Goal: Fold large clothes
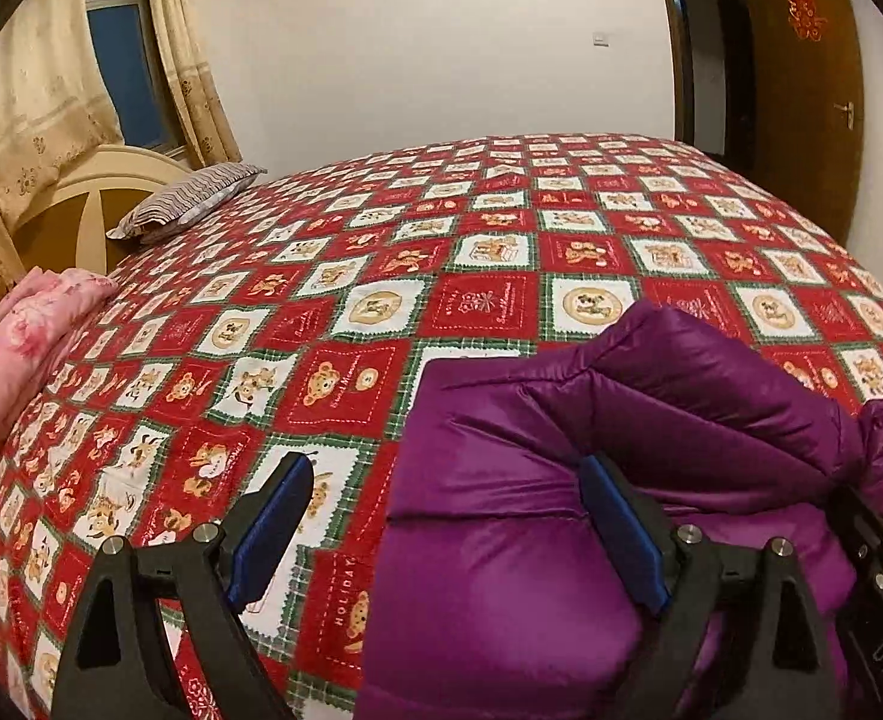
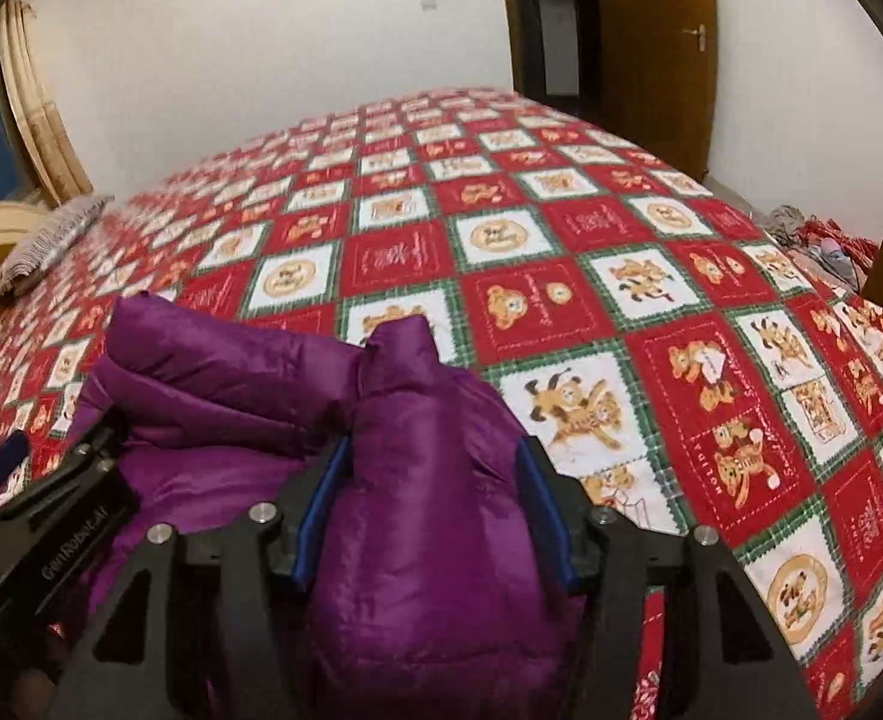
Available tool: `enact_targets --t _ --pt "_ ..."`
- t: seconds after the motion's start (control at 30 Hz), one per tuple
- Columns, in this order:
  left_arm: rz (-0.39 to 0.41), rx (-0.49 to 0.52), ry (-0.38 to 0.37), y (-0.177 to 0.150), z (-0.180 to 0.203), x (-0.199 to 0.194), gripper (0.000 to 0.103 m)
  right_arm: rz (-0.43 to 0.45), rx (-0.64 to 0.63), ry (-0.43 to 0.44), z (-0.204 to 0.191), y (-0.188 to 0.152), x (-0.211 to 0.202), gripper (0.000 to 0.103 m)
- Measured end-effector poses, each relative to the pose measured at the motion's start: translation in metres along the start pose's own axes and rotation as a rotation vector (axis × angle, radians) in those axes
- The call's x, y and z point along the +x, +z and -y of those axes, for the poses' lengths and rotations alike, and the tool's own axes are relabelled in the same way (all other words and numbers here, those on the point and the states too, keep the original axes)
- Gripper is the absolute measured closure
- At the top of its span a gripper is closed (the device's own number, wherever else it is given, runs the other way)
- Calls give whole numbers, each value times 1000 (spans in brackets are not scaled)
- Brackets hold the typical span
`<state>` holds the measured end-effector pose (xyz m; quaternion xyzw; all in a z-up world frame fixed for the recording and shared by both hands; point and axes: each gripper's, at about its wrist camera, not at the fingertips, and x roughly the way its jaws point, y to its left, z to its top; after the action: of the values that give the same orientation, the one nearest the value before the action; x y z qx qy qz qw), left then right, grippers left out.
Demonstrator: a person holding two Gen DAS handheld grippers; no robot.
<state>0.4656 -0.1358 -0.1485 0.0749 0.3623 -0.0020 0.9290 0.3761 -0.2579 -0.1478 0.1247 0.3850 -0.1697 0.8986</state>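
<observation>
A purple puffer jacket (image 1: pixel 561 480) lies bunched on the bed near the front edge; it also shows in the right wrist view (image 2: pixel 231 384). My left gripper (image 1: pixel 447 516) is open, its left finger (image 1: pixel 279 516) over the bedspread and its right finger (image 1: pixel 621 534) pressed against the jacket. My right gripper (image 2: pixel 429 510) is shut on a thick fold of the jacket (image 2: pixel 429 480), which fills the space between its blue pads (image 2: pixel 315 516). The left gripper's body shows at the left edge of the right wrist view (image 2: pixel 39 516).
The bed is covered by a red, white and green teddy-bear bedspread (image 1: pixel 501 252). A pink pillow (image 1: pixel 27 348) and a striped pillow (image 1: pixel 189 198) lie by the headboard at the left. A wooden door (image 2: pixel 657 48) stands beyond the bed. Clutter sits at the far right (image 2: pixel 831 246).
</observation>
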Motion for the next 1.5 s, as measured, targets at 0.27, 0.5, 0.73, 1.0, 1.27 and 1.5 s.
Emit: enact_targets --t 0.27,0.5,0.73,1.0,1.27,1.5 --pt "-19 -34 -31 -8 -2 14 9 5 17 42 4 -7 13 44" --pt "-27 -23 -28 -12 2 19 8 -4 25 49 7 -11 21 43" --pt "-38 -22 -40 -15 3 23 8 -13 32 54 9 -14 26 42" --pt "-37 -17 -39 -16 4 23 8 -20 45 59 12 -15 29 40" --pt "-37 -13 -38 -17 4 24 8 -24 52 64 12 -17 31 39" --pt "-35 -14 -40 -17 4 24 8 -36 58 70 13 -18 35 38"
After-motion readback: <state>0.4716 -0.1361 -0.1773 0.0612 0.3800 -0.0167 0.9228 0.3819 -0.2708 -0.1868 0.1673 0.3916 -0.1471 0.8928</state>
